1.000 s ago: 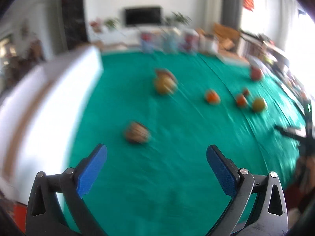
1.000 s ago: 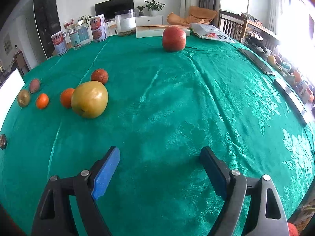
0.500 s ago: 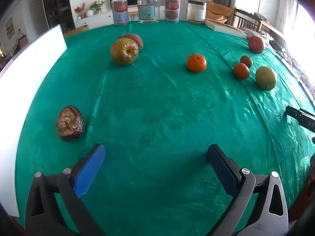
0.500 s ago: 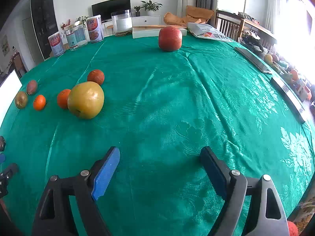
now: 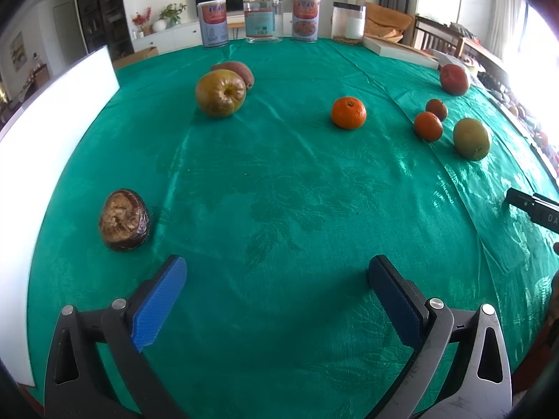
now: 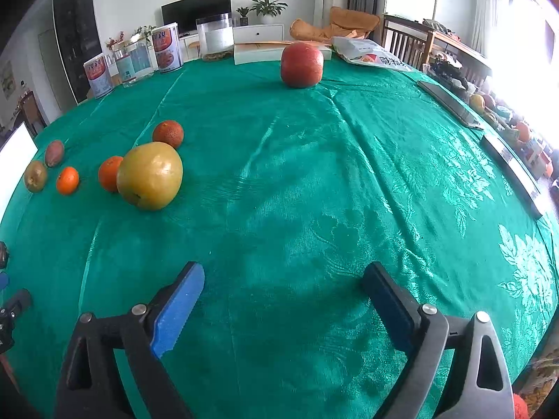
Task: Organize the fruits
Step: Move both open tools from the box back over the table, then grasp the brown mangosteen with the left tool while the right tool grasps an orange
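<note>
Fruit lies scattered on a green tablecloth (image 5: 279,209). In the left wrist view my left gripper (image 5: 276,276) stands open over bare cloth, a dark shrivelled fruit (image 5: 124,220) just ahead on its left. Farther off are a brownish apple (image 5: 220,92), a reddish fruit (image 5: 236,70) behind it and an orange (image 5: 348,112). In the right wrist view my right gripper (image 6: 282,284) has its jaws opening, nothing between them. Ahead on its left sit a large yellow-green pear (image 6: 150,174), two oranges (image 6: 110,173) (image 6: 67,180) and a darker orange (image 6: 168,133); a red apple (image 6: 301,64) is far ahead.
Tins and jars (image 5: 258,21) line the table's far edge, with a flat white box (image 5: 398,49) beside them. A white board (image 5: 52,111) stands along the left edge. A packet (image 6: 370,56) and dark flat slabs (image 6: 450,103) lie on the right side.
The left wrist view swung and sank, going from blurred to steady over the cloth near the shrivelled fruit. The right gripper's jaws stand a little wider; part of the left gripper has appeared at its left edge.
</note>
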